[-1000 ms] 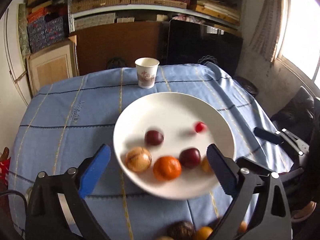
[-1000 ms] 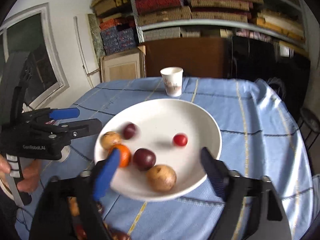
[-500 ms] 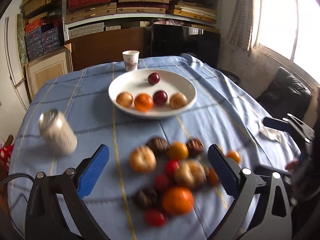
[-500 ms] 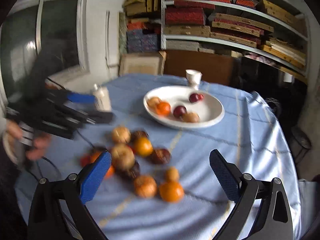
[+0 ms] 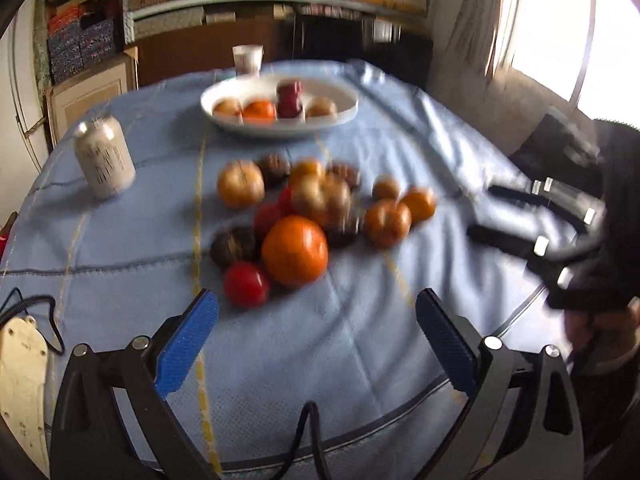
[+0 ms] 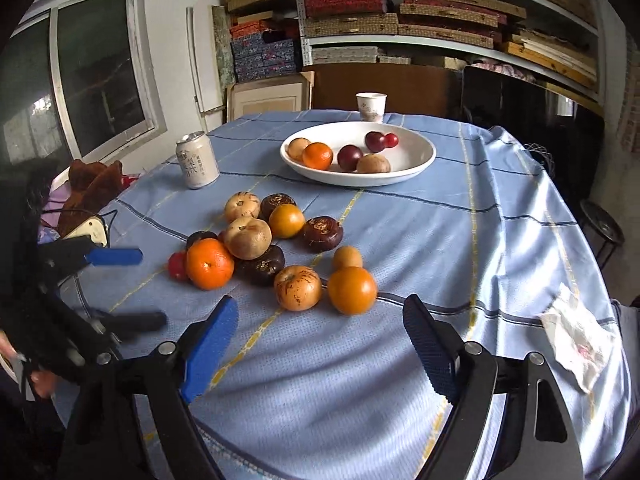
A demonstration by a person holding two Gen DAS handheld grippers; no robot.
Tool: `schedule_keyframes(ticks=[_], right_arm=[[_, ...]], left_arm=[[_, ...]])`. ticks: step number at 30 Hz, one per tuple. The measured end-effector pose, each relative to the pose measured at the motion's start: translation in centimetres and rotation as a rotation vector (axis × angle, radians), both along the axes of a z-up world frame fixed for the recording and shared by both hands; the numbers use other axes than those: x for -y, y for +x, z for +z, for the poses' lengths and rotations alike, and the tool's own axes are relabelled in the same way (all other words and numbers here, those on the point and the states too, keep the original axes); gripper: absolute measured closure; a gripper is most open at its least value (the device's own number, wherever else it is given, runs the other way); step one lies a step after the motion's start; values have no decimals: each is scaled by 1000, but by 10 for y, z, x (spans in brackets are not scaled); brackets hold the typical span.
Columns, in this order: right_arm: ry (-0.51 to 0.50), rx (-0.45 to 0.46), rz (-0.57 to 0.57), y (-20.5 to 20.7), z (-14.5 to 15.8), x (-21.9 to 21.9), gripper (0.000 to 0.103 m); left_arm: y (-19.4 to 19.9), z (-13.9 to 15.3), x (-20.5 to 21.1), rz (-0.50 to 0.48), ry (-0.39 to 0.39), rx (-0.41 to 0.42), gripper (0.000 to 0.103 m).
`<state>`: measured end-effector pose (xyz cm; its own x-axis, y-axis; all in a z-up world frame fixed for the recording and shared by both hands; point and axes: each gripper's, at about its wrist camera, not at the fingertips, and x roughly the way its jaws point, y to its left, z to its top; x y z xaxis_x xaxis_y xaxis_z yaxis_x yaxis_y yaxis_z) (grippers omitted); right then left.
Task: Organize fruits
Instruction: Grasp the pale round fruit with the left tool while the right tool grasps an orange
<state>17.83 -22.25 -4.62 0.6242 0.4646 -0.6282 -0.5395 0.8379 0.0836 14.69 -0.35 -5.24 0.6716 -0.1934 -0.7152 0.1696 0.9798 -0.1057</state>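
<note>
Two handheld grippers hover over the near edge of a round counter covered with a blue checked cloth (image 6: 460, 240). The left gripper (image 5: 316, 340) has its blue-padded jaws spread wide apart with nothing between them; only bare cloth lies beneath. The right gripper (image 6: 320, 344) also has its jaws apart, and they are closing, with nothing between them either. In the right wrist view the left gripper appears again at the left edge, held in a person's hand (image 6: 40, 380), its blue pad pointing toward the fruit.

A loose pile of fruit (image 6: 276, 248) sits on the cloth in the middle of the counter, just beyond both grippers. It holds orange, tan, dark brown and small red pieces, most of them touching one another. Nearest the right gripper are a smooth orange fruit (image 6: 352, 290) and, touching its left side, a speckled tan fruit (image 6: 297, 288). On the pile's left side sits a bright tangerine (image 6: 209, 263) with a small red fruit (image 6: 177, 266) beside it. The left wrist view is blurred, so finer details of the pile there cannot be made out.

Farther back stands a white bowl (image 6: 416, 160) that holds more fruit: a tan one, an orange one, two dark red ones, a small red one and a brownish one. Behind the bowl is a paper cup (image 6: 371, 107). A pale drinks can (image 6: 197, 160) stands upright to the left, well apart from the bowl. A crumpled tissue (image 6: 576, 344) lies at the counter's right edge.
</note>
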Motion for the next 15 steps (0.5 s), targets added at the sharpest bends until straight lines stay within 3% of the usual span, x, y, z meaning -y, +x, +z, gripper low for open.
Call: schedule_keyframes(ticks=[4, 8, 9, 15], right_arm=[[-29, 17, 10, 6, -1, -5, 21], [-65, -60, 22, 30, -17, -11, 53], [-85, -80, 10, 38, -23, -12, 56], [-102, -109, -11, 57, -33, -12, 58]], left_arm=[[9, 22, -22, 60, 5, 46, 6], [15, 18, -42, 95, -20, 18, 6], [15, 17, -44, 97, -20, 17, 6], [13, 10, -50, 92, -9, 28, 6]])
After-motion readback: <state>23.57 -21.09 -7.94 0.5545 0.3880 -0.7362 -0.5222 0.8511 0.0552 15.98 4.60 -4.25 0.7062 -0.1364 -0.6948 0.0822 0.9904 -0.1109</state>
